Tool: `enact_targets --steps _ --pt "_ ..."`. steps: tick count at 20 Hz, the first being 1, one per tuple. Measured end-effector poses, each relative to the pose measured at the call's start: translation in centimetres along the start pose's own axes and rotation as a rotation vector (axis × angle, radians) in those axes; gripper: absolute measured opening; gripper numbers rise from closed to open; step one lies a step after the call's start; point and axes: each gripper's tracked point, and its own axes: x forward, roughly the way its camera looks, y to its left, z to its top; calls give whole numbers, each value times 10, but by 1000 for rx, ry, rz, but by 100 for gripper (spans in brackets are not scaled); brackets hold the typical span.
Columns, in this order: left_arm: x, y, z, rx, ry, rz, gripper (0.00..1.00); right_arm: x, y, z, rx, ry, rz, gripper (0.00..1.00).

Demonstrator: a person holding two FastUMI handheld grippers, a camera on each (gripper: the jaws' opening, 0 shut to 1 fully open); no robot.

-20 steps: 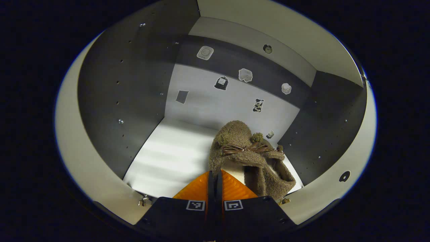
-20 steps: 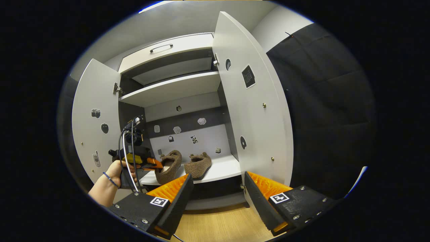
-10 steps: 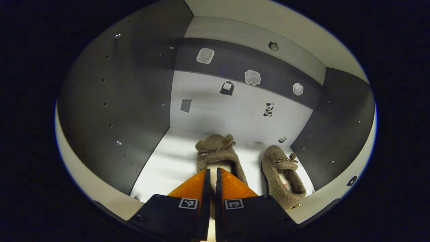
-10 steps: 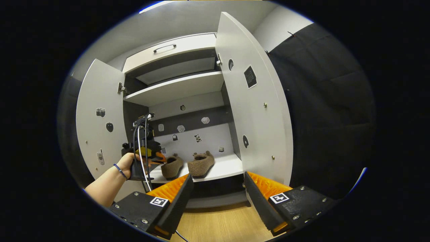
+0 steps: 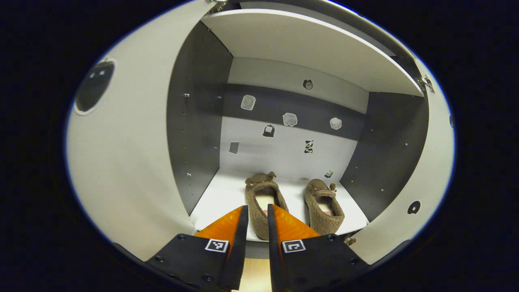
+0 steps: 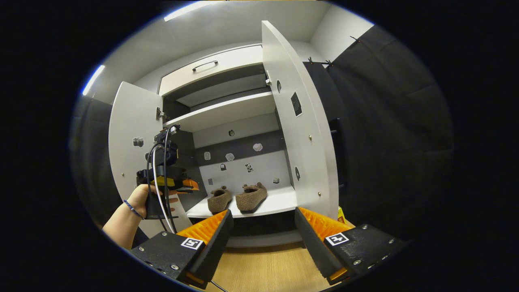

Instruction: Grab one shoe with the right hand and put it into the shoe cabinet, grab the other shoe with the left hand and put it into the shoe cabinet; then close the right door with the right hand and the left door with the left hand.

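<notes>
**Both slippers in, L gripper backed out, doors next**

Left gripper view: my left gripper (image 5: 255,227) has pulled back out of the cabinet since 0.5 s ago; fingers now stand a narrow gap apart, holding nothing (they were pinched near-together before). Left slipper (image 5: 262,202) sits on the bottom shelf (image 5: 211,200), right slipper (image 5: 324,205) just beside it, heels toward me, not touching. Left door (image 5: 129,162) is now big on my left side.

Right gripper view: right gripper (image 6: 262,235) wide, empty, hovering over wood floor (image 6: 263,271) in front of the cabinet. Left gripper (image 6: 178,184) is outside the shelf, near the left door (image 6: 131,154). Right door (image 6: 304,134) stands open.

Meaning: shoe steps look done; I'd say right door closes next.
</notes>
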Motion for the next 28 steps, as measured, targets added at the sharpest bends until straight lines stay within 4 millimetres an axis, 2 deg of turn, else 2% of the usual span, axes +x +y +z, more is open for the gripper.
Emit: enact_targets --steps 1,2,3,5,6,10,12,13,14,15,17,18,21,23,24,25,26,27,28 --pt "-13 0 0 6 -13 7 41 -4 -3 2 0 0 6 94" --pt "-27 0 -1 9 -23 8 34 -9 -6 4 -1 -2 11 94" --pt "-39 -3 -3 6 -32 3 37 -13 -11 5 -5 -3 13 94" --pt "-64 -5 -4 8 -58 2 55 -21 -23 7 -14 -2 11 94" --pt "-77 -6 -5 12 -76 2 49 -24 -32 7 -19 -1 6 93" --pt "-127 -12 -1 12 -176 -21 48 -29 -72 5 -21 14 -34 94" --pt "-152 -1 1 37 -220 26 48 -29 -94 3 -32 16 -60 94" --pt "-164 4 3 50 -240 44 55 -30 -106 2 -42 17 -77 94" --pt "-175 6 2 68 -259 51 99 -28 -117 1 -50 18 -90 94" --pt "-184 7 2 79 -271 51 94 -28 -128 -1 -53 23 -100 94" --pt "-199 12 -3 94 -295 60 94 -24 -146 -7 -45 32 -116 94" --pt "-204 16 -6 94 -300 68 99 -20 -153 -9 -40 39 -123 94" --pt "-218 37 -18 92 -320 101 94 -8 -170 -20 -52 61 -133 94" --pt "-225 47 -23 84 -343 111 97 1 -178 -30 -72 79 -135 94" --pt "-228 56 -27 76 -347 123 95 5 -179 -35 -82 89 -136 94" --pt "-230 64 -31 72 -345 136 95 10 -179 -38 -92 96 -136 94" --pt "-232 72 -34 69 -347 148 99 14 -178 -41 -99 102 -132 94" --pt "-232 79 -38 67 -344 157 94 18 -177 -43 -99 103 -129 94" --pt "-234 86 -42 69 -330 162 96 21 -175 -43 -97 100 -121 94"
